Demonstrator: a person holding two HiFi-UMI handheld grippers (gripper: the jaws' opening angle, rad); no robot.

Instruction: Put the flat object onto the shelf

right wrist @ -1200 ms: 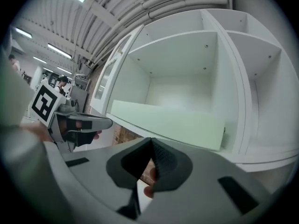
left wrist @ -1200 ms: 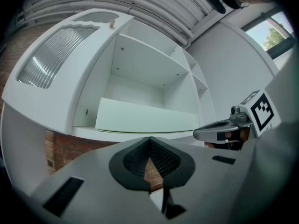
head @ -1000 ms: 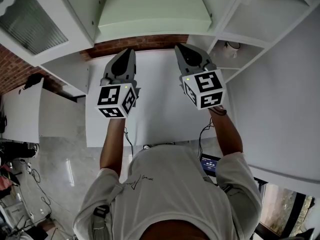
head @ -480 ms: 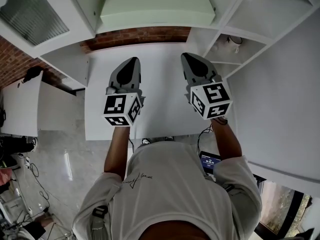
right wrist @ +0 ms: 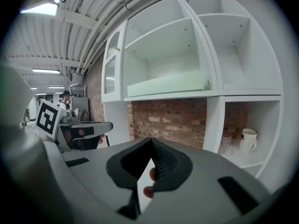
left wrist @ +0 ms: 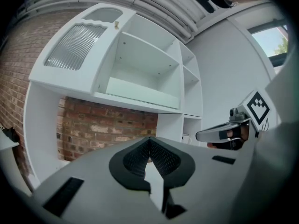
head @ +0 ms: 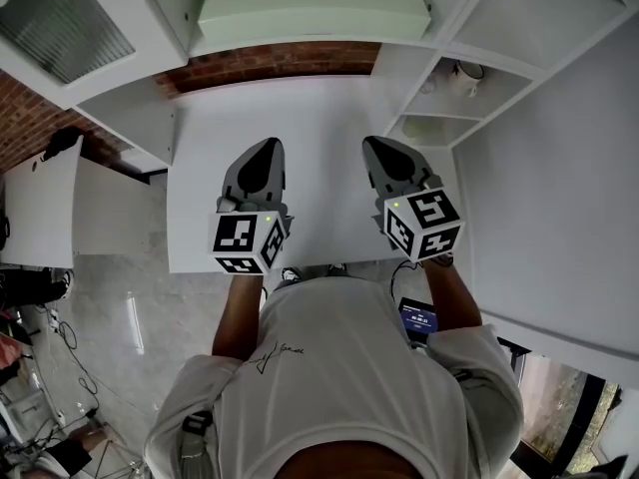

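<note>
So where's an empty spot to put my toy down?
The white table is bare in front of the brick wall. The cubby right of the green board is empty too. Crowded: the board covers its shelf, and a mug sits in the low cubby.

Pale green flat object (head: 310, 8), white shelf (head: 529, 28), red brick wall (head: 280, 66), grey left claw (head: 267, 148), grey right claw (head: 377, 146), black-and-white marker cubes (head: 247, 242)

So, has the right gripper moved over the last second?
Yes. In the head view the right gripper has pulled back from the brick wall toward the near edge of the white table.
</note>
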